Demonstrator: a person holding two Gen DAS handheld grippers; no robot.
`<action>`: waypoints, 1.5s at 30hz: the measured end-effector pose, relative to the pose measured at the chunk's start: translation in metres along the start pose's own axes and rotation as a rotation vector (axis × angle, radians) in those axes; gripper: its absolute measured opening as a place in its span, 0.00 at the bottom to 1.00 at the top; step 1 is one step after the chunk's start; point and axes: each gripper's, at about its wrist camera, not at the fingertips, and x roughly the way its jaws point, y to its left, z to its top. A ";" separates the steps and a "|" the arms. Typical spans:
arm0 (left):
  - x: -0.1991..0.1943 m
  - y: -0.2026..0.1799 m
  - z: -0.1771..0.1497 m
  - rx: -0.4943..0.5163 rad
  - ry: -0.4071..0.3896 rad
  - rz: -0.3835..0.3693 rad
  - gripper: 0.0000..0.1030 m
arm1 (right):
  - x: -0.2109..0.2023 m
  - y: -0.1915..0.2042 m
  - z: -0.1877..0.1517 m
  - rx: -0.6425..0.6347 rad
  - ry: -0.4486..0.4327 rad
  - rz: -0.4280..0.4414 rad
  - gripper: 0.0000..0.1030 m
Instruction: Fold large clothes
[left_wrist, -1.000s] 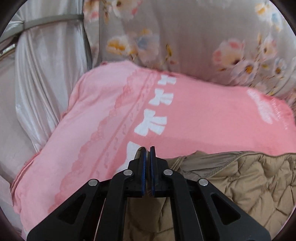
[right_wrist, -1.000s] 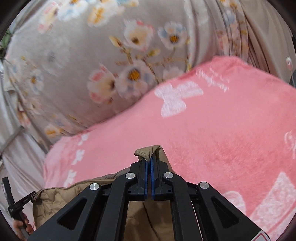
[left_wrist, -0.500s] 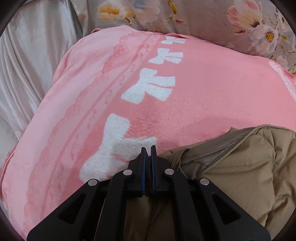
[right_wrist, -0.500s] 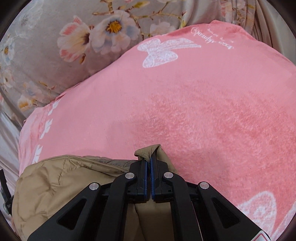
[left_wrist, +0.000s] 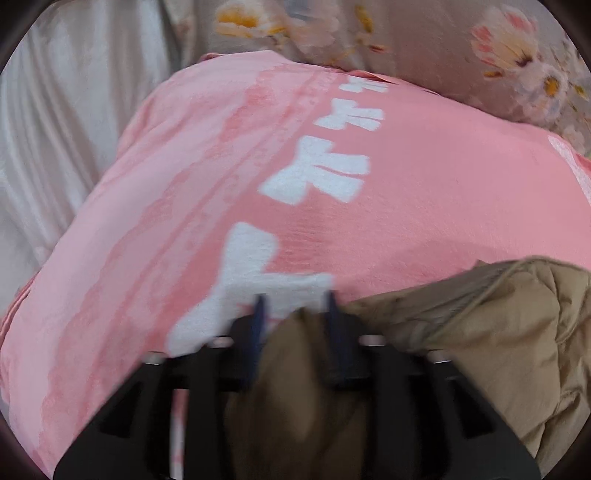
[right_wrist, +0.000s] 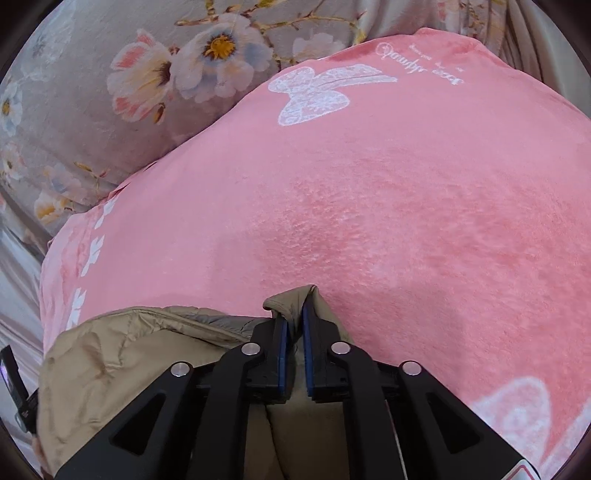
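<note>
Item: tan quilted jacket (left_wrist: 498, 332), lying on the pink bow-print blanket (left_wrist: 424, 177). My left gripper (left_wrist: 293, 306), clamped half a second ago, now stands open around the fabric; my right gripper (right_wrist: 293, 325) has parted slightly too. Reading: fold laid, release under way.

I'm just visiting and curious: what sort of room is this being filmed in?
Probably a bedroom: a pink fleece blanket covers what looks like a bed, beside floral bedding and pale satin fabric.

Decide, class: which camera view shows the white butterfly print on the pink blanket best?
The right wrist view: the butterfly print lies whole and sharp on the pink blanket. The left wrist view catches only a white sliver at its right edge.
</note>
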 end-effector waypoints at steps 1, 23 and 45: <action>-0.012 0.015 -0.001 -0.039 -0.024 0.009 0.77 | -0.012 -0.004 0.000 0.015 -0.008 0.014 0.18; -0.107 -0.132 -0.022 0.144 -0.064 -0.236 0.77 | -0.031 0.157 -0.081 -0.398 -0.080 -0.002 0.13; -0.071 -0.147 -0.053 0.155 -0.094 -0.165 0.94 | -0.002 0.161 -0.108 -0.469 -0.119 -0.091 0.14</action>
